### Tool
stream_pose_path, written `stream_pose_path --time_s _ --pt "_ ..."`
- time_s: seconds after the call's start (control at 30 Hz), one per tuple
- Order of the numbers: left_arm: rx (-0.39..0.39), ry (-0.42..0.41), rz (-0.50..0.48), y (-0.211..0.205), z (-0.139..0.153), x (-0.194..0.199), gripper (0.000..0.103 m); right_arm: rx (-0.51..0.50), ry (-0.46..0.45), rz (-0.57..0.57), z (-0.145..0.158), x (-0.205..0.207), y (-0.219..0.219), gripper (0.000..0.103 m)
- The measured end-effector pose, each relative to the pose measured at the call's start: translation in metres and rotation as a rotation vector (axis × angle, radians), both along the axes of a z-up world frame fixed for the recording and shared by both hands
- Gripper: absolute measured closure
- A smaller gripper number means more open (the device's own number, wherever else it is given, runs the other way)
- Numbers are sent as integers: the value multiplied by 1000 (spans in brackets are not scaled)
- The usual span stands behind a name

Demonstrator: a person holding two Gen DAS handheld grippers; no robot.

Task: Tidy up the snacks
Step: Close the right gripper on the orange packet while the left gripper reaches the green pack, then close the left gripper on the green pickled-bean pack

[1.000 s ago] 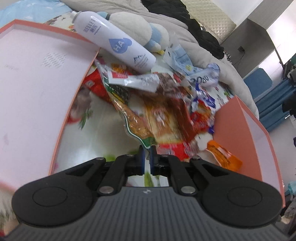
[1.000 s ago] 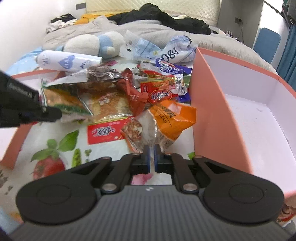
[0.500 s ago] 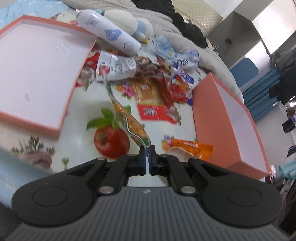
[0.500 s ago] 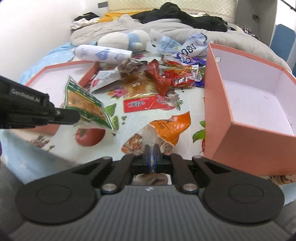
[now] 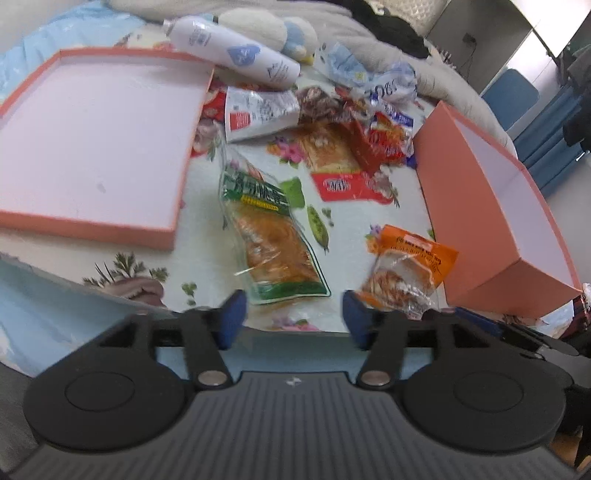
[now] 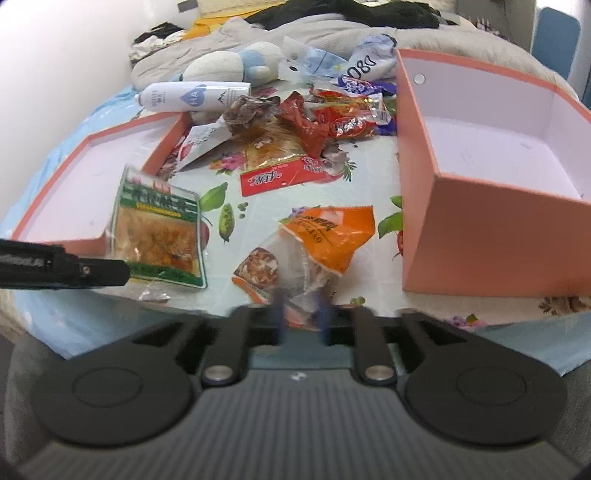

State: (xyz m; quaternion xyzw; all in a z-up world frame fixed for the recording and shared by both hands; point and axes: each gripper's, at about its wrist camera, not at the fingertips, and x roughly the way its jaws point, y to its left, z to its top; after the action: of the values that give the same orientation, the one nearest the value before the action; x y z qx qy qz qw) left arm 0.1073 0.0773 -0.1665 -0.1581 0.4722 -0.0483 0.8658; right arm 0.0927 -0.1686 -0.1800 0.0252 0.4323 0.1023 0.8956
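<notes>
A green packet of fried snack (image 5: pixel 269 236) lies flat on the flowered tablecloth just beyond my left gripper (image 5: pixel 294 317), whose jaws are opening with nothing between them. The same green packet (image 6: pixel 159 229) shows in the right wrist view, with the left gripper's finger (image 6: pixel 74 267) beside its near corner. An orange packet (image 6: pixel 325 236) lies on the cloth ahead of my right gripper (image 6: pixel 301 319). Its jaws are opening too, blurred, with the packet's clear near end between them and not pinched. The orange packet (image 5: pixel 406 266) sits right of the green one.
A shallow pink lid (image 5: pixel 88 227) lies at the left and a deep pink box (image 5: pixel 480 206) stands at the right. Behind is a heap of snack packets (image 5: pixel 351 136), a white bottle (image 5: pixel 236 51) and a plush toy (image 5: pixel 258 27). The table's near edge runs just under both grippers.
Both grippers drew back from the heap toward the near edge, each shut on a packet. Both have now spread their jaws, and the green and orange packets lie on the cloth.
</notes>
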Motion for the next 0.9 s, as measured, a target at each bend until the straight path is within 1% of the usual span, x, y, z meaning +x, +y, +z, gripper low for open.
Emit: stream_pose_path --time_s 0.03,0.07,0.1,0.13,0.2,0.3,0.43,0.53,0.7,0.8,0.9 --pt "-1 -2 0 1 1 1 34 12 -10 -3 0 -1 -1 44" --pt "-5 -1 1 2 2 3 30 18 -15 -7 1 -1 -2 42" --pt "-6 0 3 3 2 4 29 23 -18 -13 0 0 -3 37" --pt "-1 2 11 4 2 7 29 31 -20 -21 0 0 -3 29" --pt "15 1 29 6 3 13 28 42 -24 -36 -1 2 -4 19" --pt "21 -4 28 3 4 22 28 40 -18 -41 -3 7 -4 19" --pt "37 -11 10 -5 5 38 27 47 -40 -47 -1 10 1 19" --pt "64 -10 11 -11 4 54 16 29 -68 -68 -2 13 8 19" --pt "110 25 0 -21 -5 87 15 -7 -78 -111 -13 28 16 19" --pt "114 64 -1 -24 -15 104 15 -22 -60 -134 -20 36 17 19" --pt "162 88 -3 -28 -26 116 15 -17 -51 -137 -24 39 17 19"
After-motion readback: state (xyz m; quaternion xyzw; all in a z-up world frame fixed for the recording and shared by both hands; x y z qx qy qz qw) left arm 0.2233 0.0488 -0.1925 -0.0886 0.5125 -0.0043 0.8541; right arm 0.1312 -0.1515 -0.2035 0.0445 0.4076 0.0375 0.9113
